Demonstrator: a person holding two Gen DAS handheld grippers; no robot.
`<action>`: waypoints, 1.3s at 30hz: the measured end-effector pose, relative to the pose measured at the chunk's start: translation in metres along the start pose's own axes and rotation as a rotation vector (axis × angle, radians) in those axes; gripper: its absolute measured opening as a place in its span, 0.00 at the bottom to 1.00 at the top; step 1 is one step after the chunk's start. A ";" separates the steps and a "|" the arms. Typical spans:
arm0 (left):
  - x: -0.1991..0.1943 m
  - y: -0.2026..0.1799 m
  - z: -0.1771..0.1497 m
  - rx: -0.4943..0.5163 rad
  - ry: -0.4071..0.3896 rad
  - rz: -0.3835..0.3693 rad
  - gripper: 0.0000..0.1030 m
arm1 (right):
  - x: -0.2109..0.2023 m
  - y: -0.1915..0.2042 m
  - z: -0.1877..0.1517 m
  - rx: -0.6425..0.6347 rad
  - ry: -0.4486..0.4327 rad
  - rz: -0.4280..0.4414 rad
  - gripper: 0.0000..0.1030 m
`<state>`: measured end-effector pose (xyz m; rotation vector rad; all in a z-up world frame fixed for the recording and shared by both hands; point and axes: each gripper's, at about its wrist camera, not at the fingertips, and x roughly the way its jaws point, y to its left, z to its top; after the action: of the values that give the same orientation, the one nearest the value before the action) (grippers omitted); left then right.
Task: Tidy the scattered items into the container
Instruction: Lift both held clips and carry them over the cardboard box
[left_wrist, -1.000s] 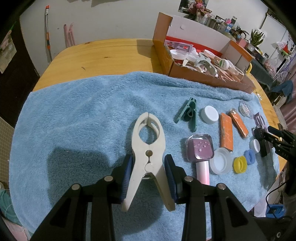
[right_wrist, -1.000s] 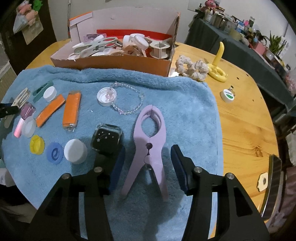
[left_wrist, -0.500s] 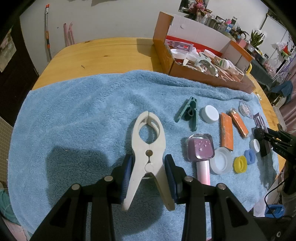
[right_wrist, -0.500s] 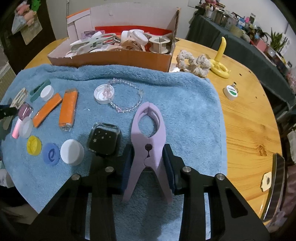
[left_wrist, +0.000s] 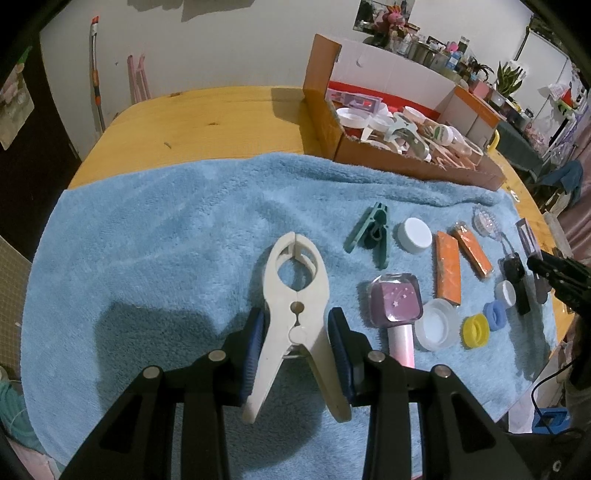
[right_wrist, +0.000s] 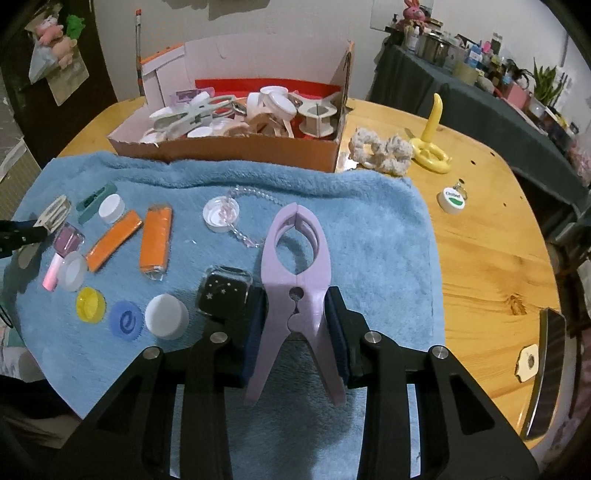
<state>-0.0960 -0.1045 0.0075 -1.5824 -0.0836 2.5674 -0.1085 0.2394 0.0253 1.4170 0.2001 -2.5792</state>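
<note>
The left gripper (left_wrist: 295, 339) clenched the cream clamp (left_wrist: 295, 295); the right gripper (right_wrist: 295, 325) clenched the lilac clamp (right_wrist: 295, 280), with the cardboard box (right_wrist: 229, 151) at eleven o'clock

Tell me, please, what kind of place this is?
Probably a lived-in home room: a wooden table under a blue towel, a cluttered sideboard with potted plants, and plush toys hanging by the wall.
</note>
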 end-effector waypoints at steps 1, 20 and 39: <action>0.001 0.000 0.000 -0.002 0.001 0.001 0.36 | 0.000 0.000 0.000 -0.001 0.000 0.002 0.30; 0.011 -0.002 0.006 0.043 0.060 0.041 0.45 | -0.002 0.003 -0.002 -0.004 -0.006 0.019 0.30; 0.009 -0.005 0.005 0.051 0.037 0.043 0.34 | -0.005 -0.003 -0.003 0.014 -0.021 0.033 0.30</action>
<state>-0.1041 -0.0986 0.0028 -1.6304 0.0198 2.5492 -0.1042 0.2432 0.0279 1.3858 0.1546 -2.5723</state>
